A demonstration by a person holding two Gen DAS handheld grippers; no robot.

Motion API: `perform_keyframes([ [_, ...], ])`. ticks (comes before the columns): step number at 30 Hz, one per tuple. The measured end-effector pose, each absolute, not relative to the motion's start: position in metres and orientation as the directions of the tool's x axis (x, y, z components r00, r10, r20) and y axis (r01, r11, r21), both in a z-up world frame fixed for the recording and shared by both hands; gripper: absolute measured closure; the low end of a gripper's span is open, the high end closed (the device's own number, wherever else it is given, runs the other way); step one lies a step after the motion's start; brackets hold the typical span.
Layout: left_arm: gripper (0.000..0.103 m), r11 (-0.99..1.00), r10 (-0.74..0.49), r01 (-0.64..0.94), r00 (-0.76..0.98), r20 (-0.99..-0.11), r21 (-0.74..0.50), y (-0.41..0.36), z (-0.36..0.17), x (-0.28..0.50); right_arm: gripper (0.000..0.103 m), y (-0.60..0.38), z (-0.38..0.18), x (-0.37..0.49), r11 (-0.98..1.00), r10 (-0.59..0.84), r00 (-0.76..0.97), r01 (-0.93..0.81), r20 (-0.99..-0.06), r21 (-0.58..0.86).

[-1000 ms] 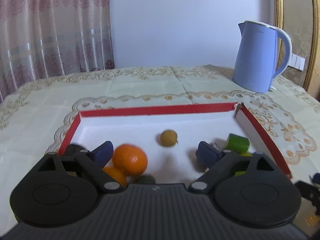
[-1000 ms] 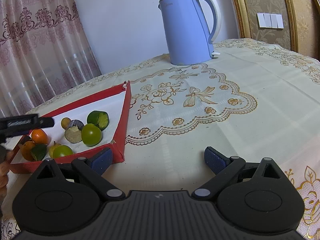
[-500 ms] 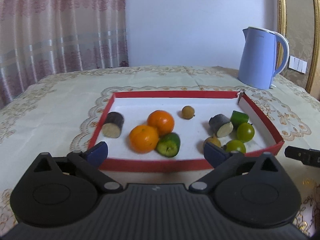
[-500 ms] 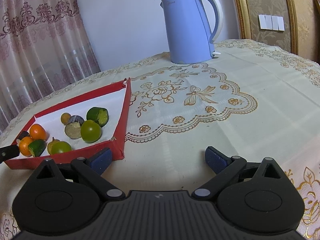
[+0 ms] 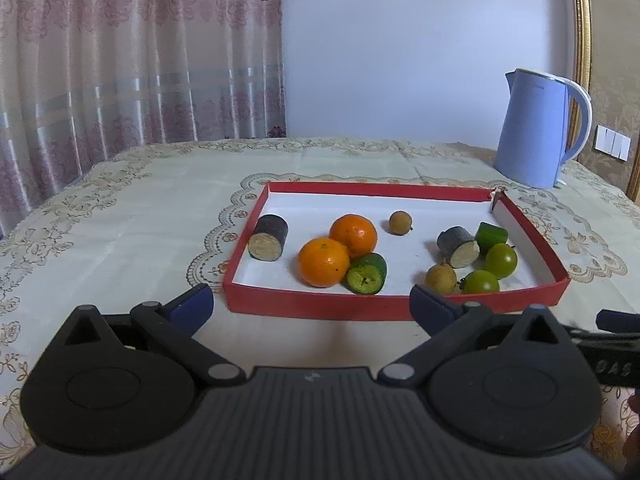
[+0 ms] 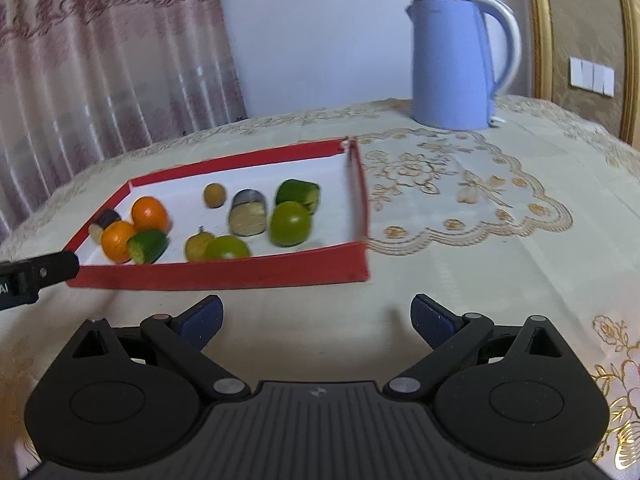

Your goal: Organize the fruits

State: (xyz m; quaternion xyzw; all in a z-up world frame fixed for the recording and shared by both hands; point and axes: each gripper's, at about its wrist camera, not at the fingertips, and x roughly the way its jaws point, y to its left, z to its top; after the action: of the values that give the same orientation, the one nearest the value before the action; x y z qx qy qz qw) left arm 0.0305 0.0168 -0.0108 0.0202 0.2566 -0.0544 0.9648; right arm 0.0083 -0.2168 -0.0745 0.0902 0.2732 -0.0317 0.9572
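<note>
Fruits fill a red tray point(image 5: 394, 305) on the table's embroidered cloth point(image 5: 120, 240): two oranges point(image 5: 324, 262) toward its left edge, green fruits point(image 5: 500, 260) at its right corner. Your left gripper point(image 5: 311, 303) hangs before the tray's near edge, jaws spread wide, empty. Your right gripper point(image 6: 317, 315) likewise gapes, holding nothing.

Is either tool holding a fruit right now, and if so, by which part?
Nothing is held. The left tool and right tool are both open and empty, short of the red tray.
</note>
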Motion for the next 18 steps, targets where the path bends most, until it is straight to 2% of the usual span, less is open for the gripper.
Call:
perform_keyframes([
  [7,0.0,0.994,-0.101,0.108,0.86,-0.5,-0.014,0.02,-0.007,0.027,0.002,-0.199,-0.068,0.008,0.987,-0.007,0.851,0.09,-0.526,0.132],
  [18,0.0,0.992,-0.094,0.122,0.876,-0.474,0.029,0.012,-0.002,0.021,0.002,-0.18,-0.062,0.011,0.995,-0.011,0.851,0.062,-0.525,0.081],
])
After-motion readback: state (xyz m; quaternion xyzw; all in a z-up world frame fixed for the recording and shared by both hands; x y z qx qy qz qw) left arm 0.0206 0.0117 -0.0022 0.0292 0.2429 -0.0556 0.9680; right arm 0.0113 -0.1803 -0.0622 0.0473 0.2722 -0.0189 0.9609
